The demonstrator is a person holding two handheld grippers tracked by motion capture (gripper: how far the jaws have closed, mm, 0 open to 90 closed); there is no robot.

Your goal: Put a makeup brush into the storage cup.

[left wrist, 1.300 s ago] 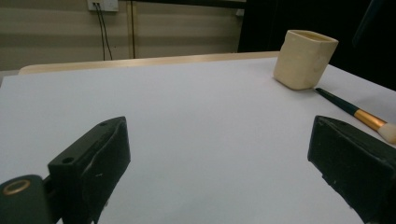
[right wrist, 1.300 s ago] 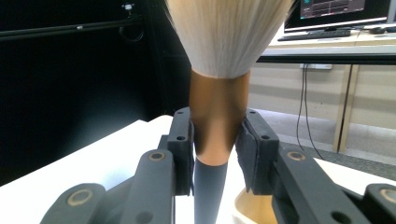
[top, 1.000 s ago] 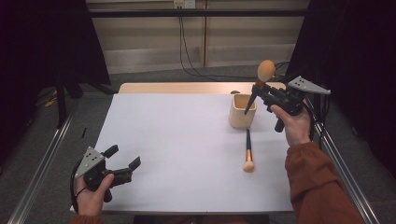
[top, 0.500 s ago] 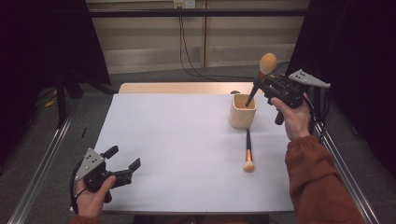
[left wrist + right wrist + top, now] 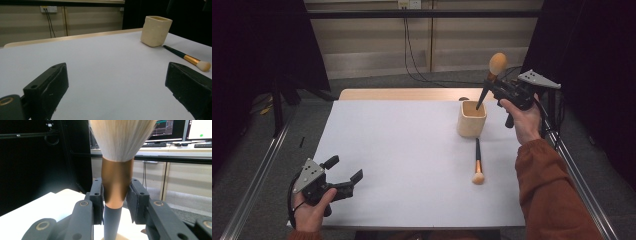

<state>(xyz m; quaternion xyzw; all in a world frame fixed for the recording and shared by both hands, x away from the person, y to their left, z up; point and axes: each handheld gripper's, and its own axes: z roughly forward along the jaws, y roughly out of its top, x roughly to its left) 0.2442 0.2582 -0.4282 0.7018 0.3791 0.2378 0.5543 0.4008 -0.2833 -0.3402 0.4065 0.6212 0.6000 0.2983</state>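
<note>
Since the earlier frame the right gripper [image 5: 495, 90] has carried the large brush [image 5: 492, 75] sideways until its handle tip hangs over the mouth of the cream cup [image 5: 472, 119]; the left gripper [image 5: 343, 175], jaws apart and holding nothing, is unmoved, well apart from the cup. The right gripper view shows both pads clenched on the brush's copper ferrule [image 5: 117, 185], pale bristles above. A small brush [image 5: 477, 161] lies just beside the cup.

A lab recording bay: white table [image 5: 412, 150] amid black curtains [image 5: 257, 45], computer monitors [image 5: 172, 130] on a desk beyond.
</note>
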